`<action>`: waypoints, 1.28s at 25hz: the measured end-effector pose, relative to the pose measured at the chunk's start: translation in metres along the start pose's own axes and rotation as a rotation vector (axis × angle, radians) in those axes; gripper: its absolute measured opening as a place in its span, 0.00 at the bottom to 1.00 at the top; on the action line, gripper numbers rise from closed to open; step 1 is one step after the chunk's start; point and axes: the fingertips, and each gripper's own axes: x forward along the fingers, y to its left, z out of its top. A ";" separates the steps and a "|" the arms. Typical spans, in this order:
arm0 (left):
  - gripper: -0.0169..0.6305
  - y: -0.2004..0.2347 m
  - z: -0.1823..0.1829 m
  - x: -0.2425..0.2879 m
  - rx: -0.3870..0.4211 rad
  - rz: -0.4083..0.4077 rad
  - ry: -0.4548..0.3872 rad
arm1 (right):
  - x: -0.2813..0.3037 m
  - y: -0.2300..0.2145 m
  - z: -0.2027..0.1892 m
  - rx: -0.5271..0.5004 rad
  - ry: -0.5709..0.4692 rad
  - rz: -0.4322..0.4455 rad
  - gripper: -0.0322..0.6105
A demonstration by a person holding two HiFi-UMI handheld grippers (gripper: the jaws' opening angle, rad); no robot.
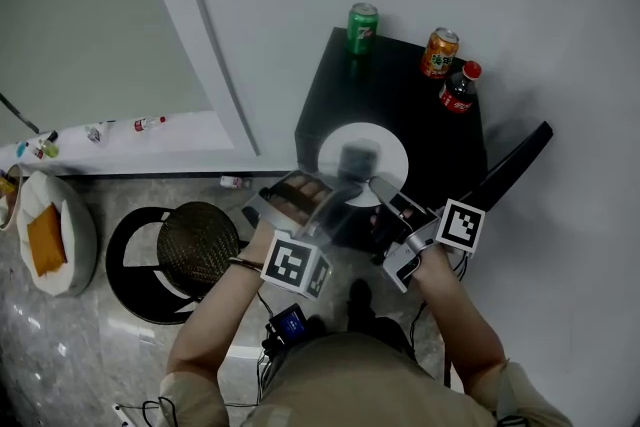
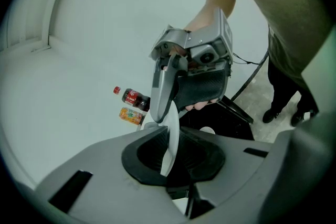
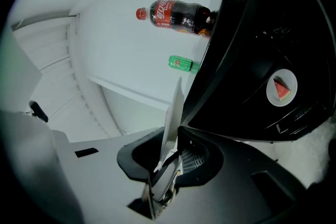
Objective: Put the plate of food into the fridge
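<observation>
A white plate point(image 1: 375, 143) with a dark, blurred lump on it hangs over the front of the black fridge point(image 1: 400, 95). My left gripper point(image 1: 330, 195) is shut on the plate's near left rim. My right gripper point(image 1: 385, 193) is shut on its near right rim. In the left gripper view the plate point(image 2: 171, 128) runs edge-on out of my left gripper point(image 2: 169, 161), and the right gripper point(image 2: 191, 68) shows beyond it. In the right gripper view the plate's rim point(image 3: 173, 113) stands between the jaws of the right gripper point(image 3: 169, 159).
On the fridge top stand a green can point(image 1: 362, 27), an orange can point(image 1: 439, 52) and a cola bottle point(image 1: 459, 87). A black slab point(image 1: 518, 163) juts out at the fridge's right. A round dark stool point(image 1: 195, 245) and a white cushion point(image 1: 55, 230) lie on the floor at left.
</observation>
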 end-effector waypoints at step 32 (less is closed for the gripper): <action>0.13 -0.042 0.002 -0.049 -0.201 0.004 0.024 | -0.020 -0.008 -0.056 0.278 -0.024 0.086 0.13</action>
